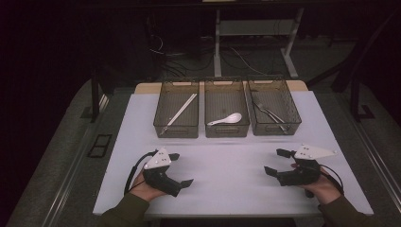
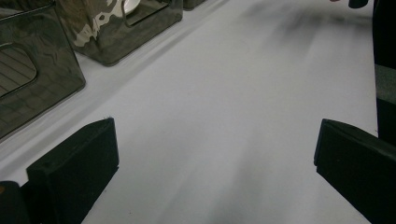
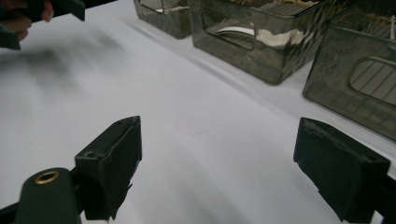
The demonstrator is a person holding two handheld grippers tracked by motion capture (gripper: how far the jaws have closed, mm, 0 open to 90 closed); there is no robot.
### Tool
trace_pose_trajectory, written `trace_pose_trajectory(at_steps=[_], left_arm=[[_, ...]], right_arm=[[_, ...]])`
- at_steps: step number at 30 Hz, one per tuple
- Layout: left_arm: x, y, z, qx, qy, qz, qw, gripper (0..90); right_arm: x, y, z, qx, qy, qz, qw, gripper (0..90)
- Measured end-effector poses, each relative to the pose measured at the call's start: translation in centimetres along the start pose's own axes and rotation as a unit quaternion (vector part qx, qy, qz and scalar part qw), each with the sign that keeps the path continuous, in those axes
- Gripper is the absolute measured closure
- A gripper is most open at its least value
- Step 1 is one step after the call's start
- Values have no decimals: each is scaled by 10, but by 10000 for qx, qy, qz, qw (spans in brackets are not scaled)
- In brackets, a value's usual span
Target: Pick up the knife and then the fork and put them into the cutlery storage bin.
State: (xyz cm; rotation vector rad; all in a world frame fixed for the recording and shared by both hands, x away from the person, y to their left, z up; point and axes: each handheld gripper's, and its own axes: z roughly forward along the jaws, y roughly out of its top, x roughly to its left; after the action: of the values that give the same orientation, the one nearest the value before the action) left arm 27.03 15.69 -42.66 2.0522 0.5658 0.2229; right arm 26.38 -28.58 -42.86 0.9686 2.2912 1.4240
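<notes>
Three smoky see-through bins stand in a row at the back of the white table [image 1: 227, 161]. The left bin [image 1: 176, 109] holds white chopsticks [image 1: 179, 112], the middle bin [image 1: 226, 109] a white spoon [image 1: 227, 119], the right bin [image 1: 273, 108] metal cutlery [image 1: 269, 114]. My left gripper [image 1: 181, 169] rests near the front left, held in a hand, jaws wide apart with nothing between them. My right gripper [image 1: 277, 161] sits at the front right, also open and empty. In the right gripper view the spoon [image 3: 261, 33] shows through the middle bin's wall [image 3: 243, 46]; the jaws of my right gripper [image 3: 219, 172] frame bare table.
The table's front edge [image 1: 227, 212] runs just before the person's sleeves. A dark floor with cables and a desk frame [image 1: 255, 42] lies beyond the bins. In the left gripper view, two bins [image 2: 42, 84] stand at the upper left over bare white tabletop [image 2: 224, 116].
</notes>
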Motion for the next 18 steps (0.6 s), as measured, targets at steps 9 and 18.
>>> trace_pose_trajectory(at_steps=[9, 18], left_arm=[[-1, -1, -1, -5, 19, -1, 10000, 0], [-1, -1, -1, 3, 26, -20, 10000, 0]], right_arm=[[3, -8, -1, 81, 37, -86, 9999, 153], [0, -11, -4, 116, 12, -79, 9999, 152]])
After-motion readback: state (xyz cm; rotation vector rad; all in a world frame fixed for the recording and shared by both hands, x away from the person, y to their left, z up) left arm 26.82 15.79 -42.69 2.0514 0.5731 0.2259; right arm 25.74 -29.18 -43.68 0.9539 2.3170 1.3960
